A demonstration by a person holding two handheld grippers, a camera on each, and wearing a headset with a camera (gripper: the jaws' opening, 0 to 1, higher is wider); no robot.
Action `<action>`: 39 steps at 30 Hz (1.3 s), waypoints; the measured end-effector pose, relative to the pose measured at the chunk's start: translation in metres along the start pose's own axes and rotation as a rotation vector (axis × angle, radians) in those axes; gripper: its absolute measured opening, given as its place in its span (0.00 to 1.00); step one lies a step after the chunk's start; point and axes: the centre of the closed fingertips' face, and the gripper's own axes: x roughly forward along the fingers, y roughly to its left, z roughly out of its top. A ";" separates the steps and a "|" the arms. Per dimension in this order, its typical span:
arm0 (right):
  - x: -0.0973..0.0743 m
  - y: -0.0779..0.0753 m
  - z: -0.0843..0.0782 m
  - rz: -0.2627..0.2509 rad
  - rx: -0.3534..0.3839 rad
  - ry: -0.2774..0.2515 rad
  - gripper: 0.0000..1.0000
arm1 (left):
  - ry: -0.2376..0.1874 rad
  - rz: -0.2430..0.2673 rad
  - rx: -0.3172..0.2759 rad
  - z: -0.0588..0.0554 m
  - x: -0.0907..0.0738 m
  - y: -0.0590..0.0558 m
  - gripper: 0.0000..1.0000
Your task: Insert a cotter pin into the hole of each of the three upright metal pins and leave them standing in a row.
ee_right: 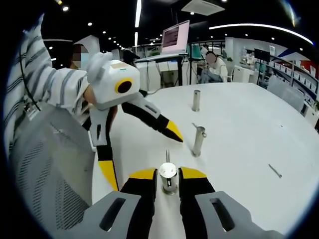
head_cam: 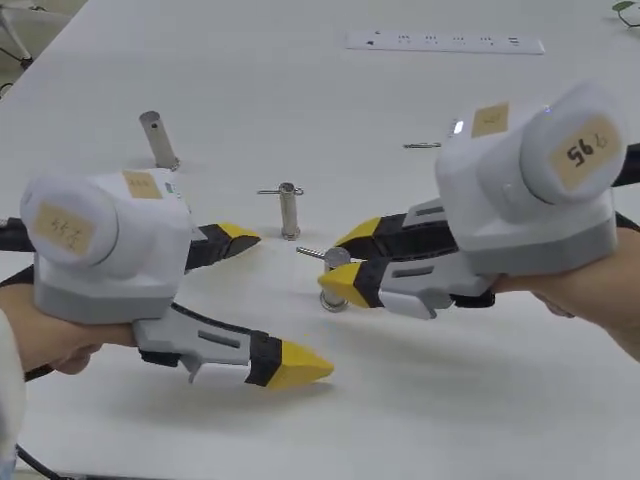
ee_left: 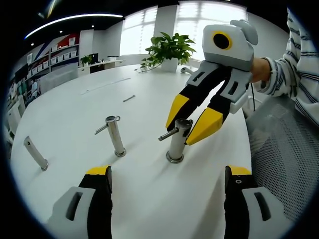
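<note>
Three upright metal pins stand on the white table (head_cam: 330, 110). The near pin (head_cam: 337, 258) has a cotter pin (head_cam: 310, 252) through its top, and my right gripper (head_cam: 333, 266) is shut on that pin's head, its yellow tips pressed on both sides (ee_right: 168, 175). The middle pin (head_cam: 289, 212) also carries a cotter pin (head_cam: 270, 190). No cotter pin shows in the far-left pin (head_cam: 158, 140). My left gripper (head_cam: 275, 303) stands open just left of the near pin (ee_left: 175, 142), nothing between its fingers.
A loose cotter pin (head_cam: 422, 146) lies on the table behind the right gripper. A white power strip (head_cam: 445, 42) lies along the far edge. A mesh chair (ee_right: 55, 164) stands beside the table, and people sit in the background.
</note>
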 end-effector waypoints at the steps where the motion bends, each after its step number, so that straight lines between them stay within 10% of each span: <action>1: 0.000 0.000 0.000 0.000 0.000 0.001 0.19 | 0.000 0.008 -0.002 -0.001 -0.002 0.002 0.98; 17: 0.002 0.001 -0.001 -0.003 -0.081 0.018 0.14 | 0.009 0.047 -0.050 -0.011 -0.008 0.011 0.99; 39: -0.019 -0.033 0.000 0.177 -0.270 0.040 0.13 | 0.005 0.086 -0.069 -0.006 -0.027 0.025 0.99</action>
